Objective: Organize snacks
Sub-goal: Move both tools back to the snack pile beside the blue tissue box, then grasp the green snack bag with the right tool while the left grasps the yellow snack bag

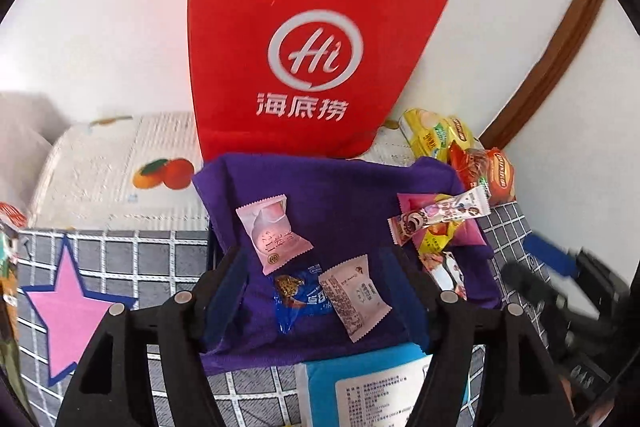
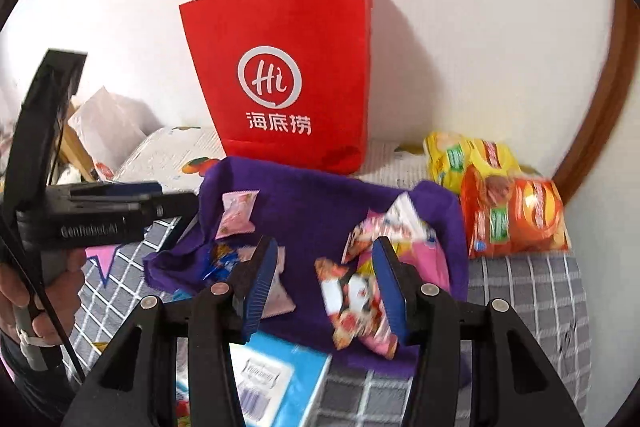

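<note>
A purple cloth lies on the table with small snack packets on it. In the left wrist view a pink packet, a blue packet and a pale packet lie between the open fingers of my left gripper. A pile of colourful packets lies at the cloth's right. My right gripper is open above the cloth, with a red-white packet near its right finger. A red paper bag stands upright behind the cloth; it also shows in the left wrist view.
Yellow and orange snack bags lie at the right by the wall. A blue-white pack lies at the cloth's front edge. A pink star is on the grey checked tablecloth. The left gripper body shows at left in the right wrist view.
</note>
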### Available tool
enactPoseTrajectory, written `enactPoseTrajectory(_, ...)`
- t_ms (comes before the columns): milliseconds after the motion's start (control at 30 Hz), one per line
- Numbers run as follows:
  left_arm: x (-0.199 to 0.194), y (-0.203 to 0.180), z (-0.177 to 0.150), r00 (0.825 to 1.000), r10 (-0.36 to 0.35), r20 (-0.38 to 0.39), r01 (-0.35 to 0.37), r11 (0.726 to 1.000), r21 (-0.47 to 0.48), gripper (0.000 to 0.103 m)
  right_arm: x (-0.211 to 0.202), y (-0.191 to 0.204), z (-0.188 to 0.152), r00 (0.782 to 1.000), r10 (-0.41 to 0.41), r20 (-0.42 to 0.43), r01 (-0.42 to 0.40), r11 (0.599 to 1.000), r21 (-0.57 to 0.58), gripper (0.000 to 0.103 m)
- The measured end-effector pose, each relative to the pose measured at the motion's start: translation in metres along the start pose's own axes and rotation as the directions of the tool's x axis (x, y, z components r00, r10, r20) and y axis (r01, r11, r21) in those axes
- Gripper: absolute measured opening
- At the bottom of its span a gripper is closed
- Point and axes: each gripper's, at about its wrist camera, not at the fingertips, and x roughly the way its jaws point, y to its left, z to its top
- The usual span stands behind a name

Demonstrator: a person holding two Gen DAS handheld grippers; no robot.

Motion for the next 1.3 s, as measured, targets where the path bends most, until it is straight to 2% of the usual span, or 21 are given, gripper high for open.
enactPoseTrajectory(133,-0.015,-0.015,-0.004,1.0,-0.026,0.01,0.026,1.0,0.013,0.068,-0.024,0.007,-0.028,0.996,0.085,-0.004,-0.084,0.994,0.066,0.049)
enactPoseTrajectory(267,-0.036,-0.03,-0.011,0.998,-0.059,0.034,0.058,0.998,0.034,0.068,-0.049,0.022,-0.061,0.996,0.086,-0.015,-0.085,0.994,0.062,0.049)
enactPoseTrajectory(400,-0.062,-0.032,-0.025,0.995,-0.056,0.083,0.052,0.998,0.047,0.077,-0.068,0.034,-0.091,0.993,0.112,-0.027,-0.11,0.991,0.077,0.05)
enactPoseTrajectory(533,-0.076,-0.016,-0.051,0.997,-0.017,0.071,0.014,0.999,0.046,0.077,-0.08,0.052,-0.12,0.989,0.148,-0.012,-0.147,0.986,0.081,0.065)
enactPoseTrajectory(667,-0.085,0.013,-0.076,0.998,0.03,0.05,-0.03,0.999,0.011,0.077,-0.079,0.077,-0.146,0.981,0.194,-0.009,-0.193,0.98,0.05,0.067)
enactPoseTrajectory(700,-0.088,0.024,-0.083,0.998,0.041,0.044,-0.041,0.999,-0.003,0.077,-0.077,0.086,-0.153,0.98,0.201,-0.014,-0.2,0.979,0.034,0.071)
enactPoseTrajectory(867,-0.101,0.062,-0.112,0.997,0.067,0.05,-0.064,0.996,-0.059,0.077,-0.067,0.122,-0.178,0.986,0.168,-0.012,-0.168,0.984,-0.051,0.077)
enactPoseTrajectory(1033,-0.1,0.079,-0.138,0.99,0.127,0.054,-0.126,0.992,-0.032,0.077,-0.045,0.137,-0.184,0.992,0.121,-0.036,-0.123,0.991,-0.044,0.078)
enactPoseTrajectory(1200,-0.093,0.093,-0.153,0.993,0.107,0.049,-0.105,0.994,-0.042,0.077,-0.018,0.141,-0.189,0.991,0.089,-0.097,-0.092,0.996,-0.018,0.078)
enactPoseTrajectory(1300,-0.088,0.093,-0.159,0.994,0.103,0.041,-0.102,0.995,-0.015,0.077,-0.003,0.142,-0.19,0.99,0.065,-0.122,-0.066,0.998,-0.003,0.078)
